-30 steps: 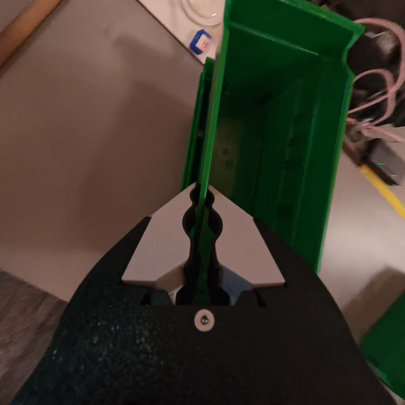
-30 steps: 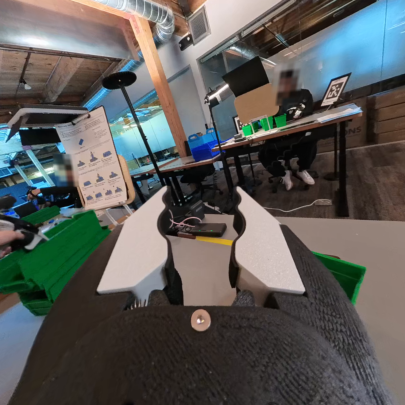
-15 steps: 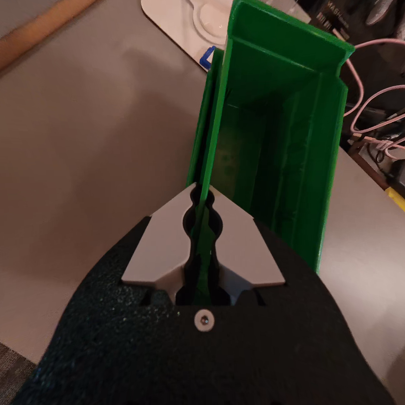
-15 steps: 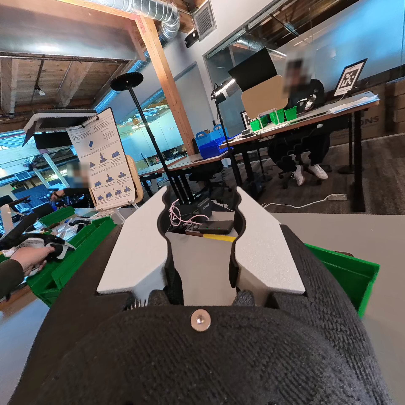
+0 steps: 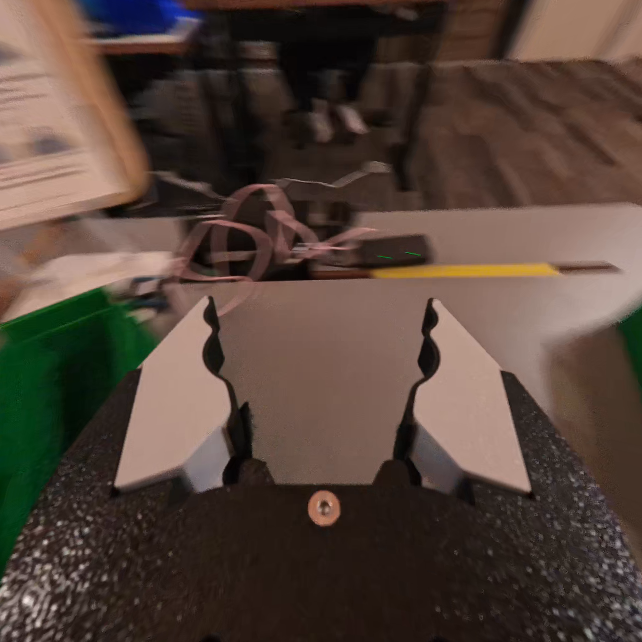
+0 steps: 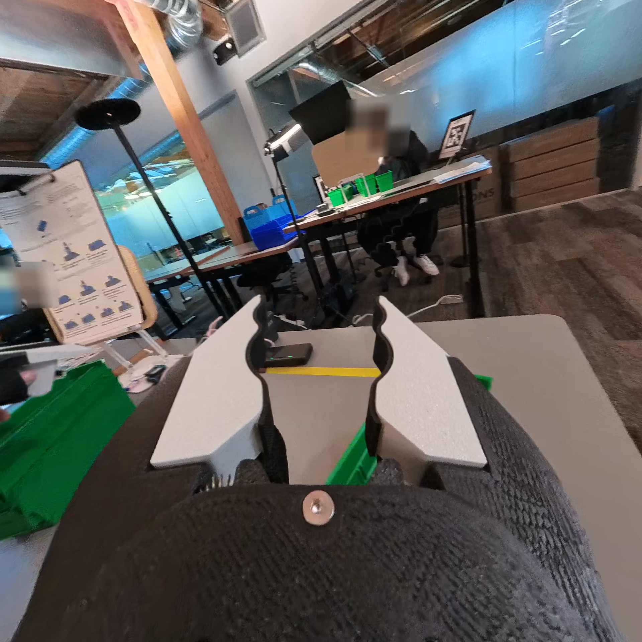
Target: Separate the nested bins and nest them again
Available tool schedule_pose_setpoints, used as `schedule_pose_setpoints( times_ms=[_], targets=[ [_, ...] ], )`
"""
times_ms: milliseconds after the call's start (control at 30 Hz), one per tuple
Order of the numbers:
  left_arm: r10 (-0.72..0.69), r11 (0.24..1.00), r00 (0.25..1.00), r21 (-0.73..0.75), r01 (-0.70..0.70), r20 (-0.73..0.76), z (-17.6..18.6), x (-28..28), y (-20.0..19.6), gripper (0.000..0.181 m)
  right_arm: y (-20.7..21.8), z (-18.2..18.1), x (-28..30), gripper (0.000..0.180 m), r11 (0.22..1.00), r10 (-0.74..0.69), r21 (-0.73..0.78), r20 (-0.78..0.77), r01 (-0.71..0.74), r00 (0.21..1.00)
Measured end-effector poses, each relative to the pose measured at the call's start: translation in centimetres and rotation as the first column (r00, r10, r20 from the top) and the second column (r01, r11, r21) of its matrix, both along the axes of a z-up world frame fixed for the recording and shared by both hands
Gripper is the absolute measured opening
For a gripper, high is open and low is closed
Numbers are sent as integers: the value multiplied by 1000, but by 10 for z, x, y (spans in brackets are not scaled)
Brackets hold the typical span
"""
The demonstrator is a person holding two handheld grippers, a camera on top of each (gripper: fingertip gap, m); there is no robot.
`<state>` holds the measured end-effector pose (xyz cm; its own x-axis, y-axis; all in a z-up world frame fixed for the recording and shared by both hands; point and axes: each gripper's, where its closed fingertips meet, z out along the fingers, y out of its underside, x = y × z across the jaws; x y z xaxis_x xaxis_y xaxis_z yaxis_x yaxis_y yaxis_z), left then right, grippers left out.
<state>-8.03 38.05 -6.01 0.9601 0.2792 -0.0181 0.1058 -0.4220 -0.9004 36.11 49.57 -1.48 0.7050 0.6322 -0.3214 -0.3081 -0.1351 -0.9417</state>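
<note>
A: Describe the room structure.
B: A timber post (image 6: pixel 180 114) rises to an exposed ceiling carrying a silver duct (image 6: pixel 184 24). Glass partitions (image 6: pixel 521 69) line the far wall.

A: Furniture and floor?
B: Desks (image 6: pixel 399 198) stand on dark carpet (image 6: pixel 573 250). A black floor lamp (image 6: pixel 107 113) stands left of the post.

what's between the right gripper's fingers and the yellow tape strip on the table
In the right wrist view, only bare grey tabletop lies between the open right gripper and the yellow tape strip. A green bin edge pokes in lower right.
</note>
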Motion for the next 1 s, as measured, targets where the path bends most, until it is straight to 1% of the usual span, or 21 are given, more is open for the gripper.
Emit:
schedule_pose_setpoints(
  times_ms=[33,100,133,200,233,267,333,367,400,433,500,533,567,633,667,700,800,833,867,900,1000],
  targets=[
    [-137,990,990,-18,137,27,-8,47,24,115,2,-2,4,60,1000,-26,-4,12,26,1000],
    [-370,925,925,-55,375,90,-28,138,63,118,7,-4,12,60,998,-66,-7,18,67,998],
    [-457,881,880,-72,468,126,-41,180,77,120,8,-4,15,60,997,-77,-5,13,77,997],
    [-577,785,776,-90,613,254,-66,258,99,126,10,-5,17,60,996,-86,-9,6,86,996],
    [-596,751,745,-120,649,298,-82,288,109,128,11,-6,17,60,996,-86,-14,10,86,996],
    [-587,728,735,-176,663,340,-103,310,117,129,11,-8,17,60,996,-89,-19,21,89,996],
    [-541,646,674,-264,716,503,-139,356,121,146,12,-11,16,60,995,-96,-24,46,97,994],
    [-519,611,634,-270,744,573,-149,377,122,148,11,-11,16,60,995,-97,-22,52,98,994],
    [-506,592,624,-286,753,596,-159,390,125,147,10,-9,15,60,995,-96,-17,50,97,994],
    [-498,579,633,-316,752,593,-169,399,128,145,9,-8,15,60,996,-91,-13,44,92,995],
    [-489,551,659,-383,741,571,-189,412,132,132,5,-3,12,58,998,-61,8,22,61,998],
    [-485,542,677,-417,729,553,-199,415,134,117,2,1,11,52,999,-40,26,7,39,999],
    [-486,533,692,-447,718,534,-209,418,135,98,1,3,11,50,999,-32,34,-8,32,999],
    [-463,491,691,-488,721,555,-224,426,129,80,1,3,17,46,998,-47,33,-25,48,999],
    [-462,457,689,-515,725,558,-231,428,124,62,1,3,21,45,998,-57,31,-24,58,998],
    [-466,436,708,-558,706,531,-237,425,121,45,1,2,24,45,997,-68,26,-19,69,997],
    [-477,418,717,-587,693,508,-239,417,122,32,-2,2,33,41,994,-102,27,-2,102,995],
    [-481,424,737,-610,669,474,-240,408,123,27,-5,4,34,36,994,-106,37,10,105,994],
    [-467,449,771,-634,629,434,-240,397,125,27,-9,7,36,32,993,-111,52,26,110,993],
    [-461,461,784,-643,611,415,-239,388,126,26,-12,10,38,30,990,-124,70,39,121,991],
    [-477,489,769,-599,634,425,-222,362,123,24,-23,19,47,29,980,-170,111,49,163,984]
  ],
)
